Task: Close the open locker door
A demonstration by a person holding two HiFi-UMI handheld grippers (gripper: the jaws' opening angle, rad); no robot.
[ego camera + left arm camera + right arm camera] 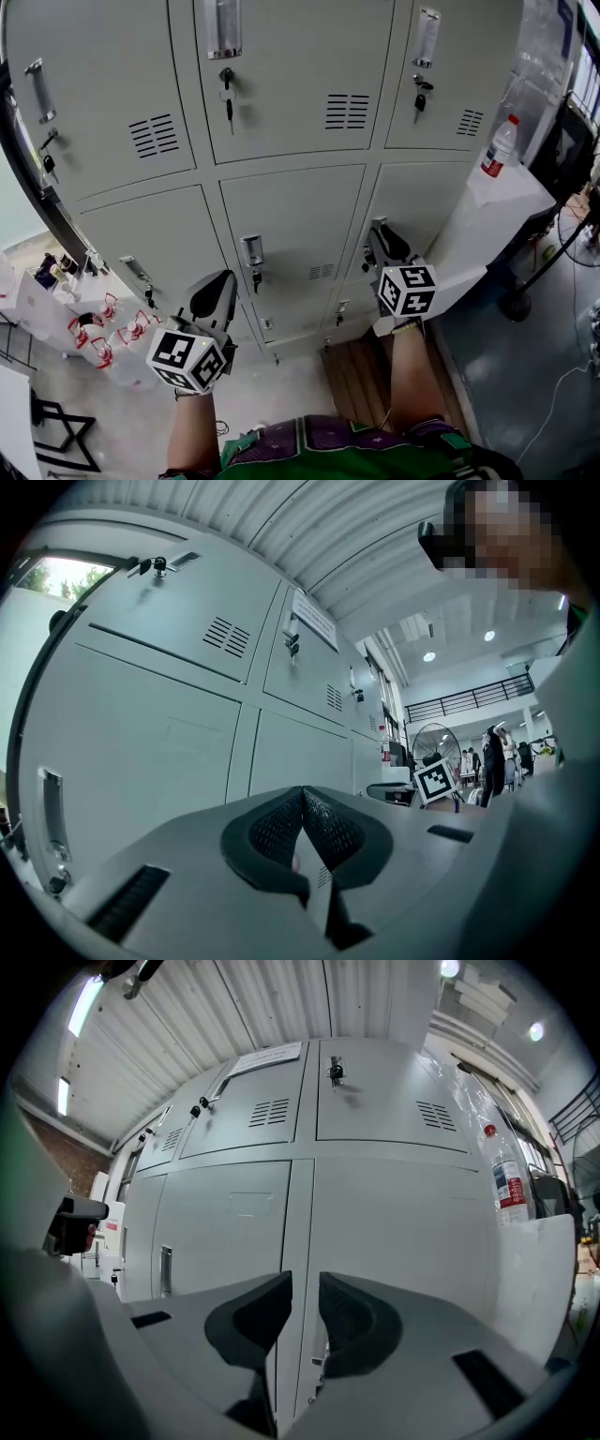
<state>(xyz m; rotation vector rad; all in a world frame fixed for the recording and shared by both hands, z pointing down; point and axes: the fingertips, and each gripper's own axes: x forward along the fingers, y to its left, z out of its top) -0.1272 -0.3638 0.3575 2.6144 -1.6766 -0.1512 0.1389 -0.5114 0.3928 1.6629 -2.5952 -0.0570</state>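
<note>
Notice (269,1056) on lockers (403,1222), seemingly illegible

Painted metal, bright chrome and matt grey plastic

The lockers (281,216) are smooth, pale-grey painted sheet metal with a soft satin sheen, and their handles (223,28) are polished, shiny metal. The left tool (302,794) and right tool (300,1283) have matt grey plastic shells. Their pads (328,832) are black and finely textured. The marker cube (187,359) has flat, matt black-and-white faces. At the far right, the bottle (499,147) is clear, glossy plastic on a smooth white bench (506,202). Brown wood planks (361,380) lie at the lockers' foot, beside a faintly glossy blue-grey floor (525,375). The shirt (356,450) is soft cloth.
</note>
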